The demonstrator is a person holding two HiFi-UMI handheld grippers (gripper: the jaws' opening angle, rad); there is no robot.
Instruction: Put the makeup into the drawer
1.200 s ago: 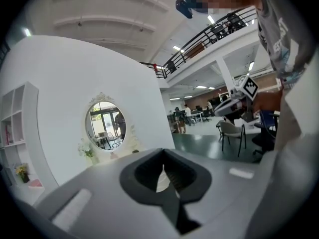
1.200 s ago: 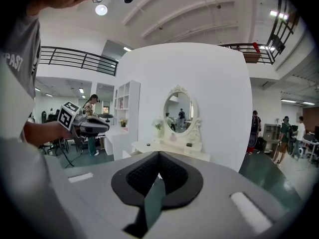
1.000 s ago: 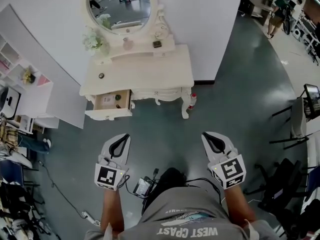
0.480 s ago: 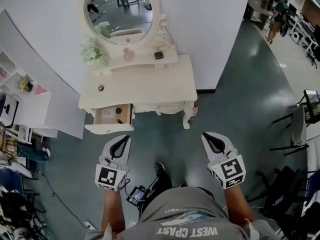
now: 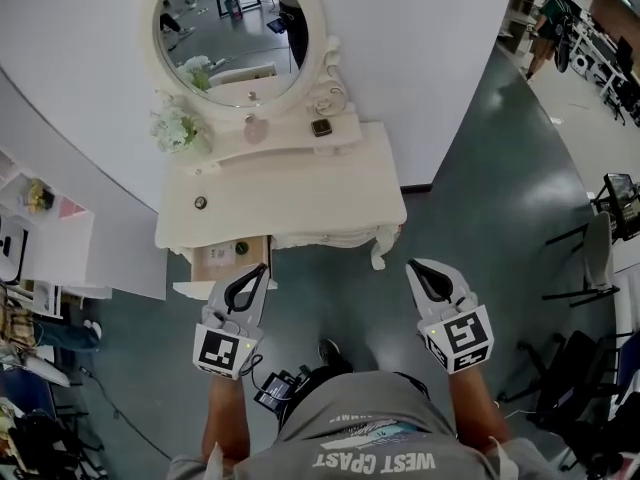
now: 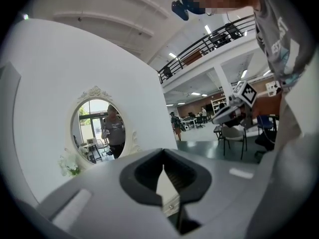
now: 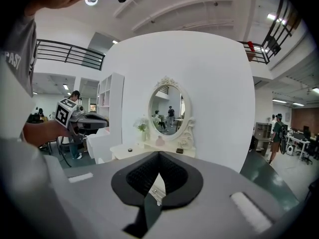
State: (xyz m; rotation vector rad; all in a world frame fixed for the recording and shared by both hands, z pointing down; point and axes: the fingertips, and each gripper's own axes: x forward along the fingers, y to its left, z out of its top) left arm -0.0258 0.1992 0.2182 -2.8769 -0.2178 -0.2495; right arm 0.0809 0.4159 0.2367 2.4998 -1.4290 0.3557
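Note:
A cream dressing table (image 5: 300, 193) with an oval mirror (image 5: 232, 32) stands against the white wall. Its left drawer (image 5: 222, 262) is pulled open, with a small dark item (image 5: 240, 249) inside. On the table are a small round dark pot (image 5: 200, 202), a pink bottle (image 5: 257, 128) and a dark square case (image 5: 321, 127). My left gripper (image 5: 261, 269) is shut and empty, its tip over the drawer's front right corner. My right gripper (image 5: 413, 265) is shut and empty, above the floor right of the table leg. The right gripper view shows the table (image 7: 122, 150) ahead.
White flowers (image 5: 174, 128) stand at the table's back left. A white shelf unit (image 5: 45, 233) and a leaning white panel (image 5: 110, 258) are to the left. Cables and a small device (image 5: 274, 389) lie on the floor by my feet. Chairs (image 5: 598, 238) stand at the right.
I have walked toward the dressing table, which now sits closer and larger in view. Both grippers have moved forward with me, staying shut; the left one now reaches the open drawer.

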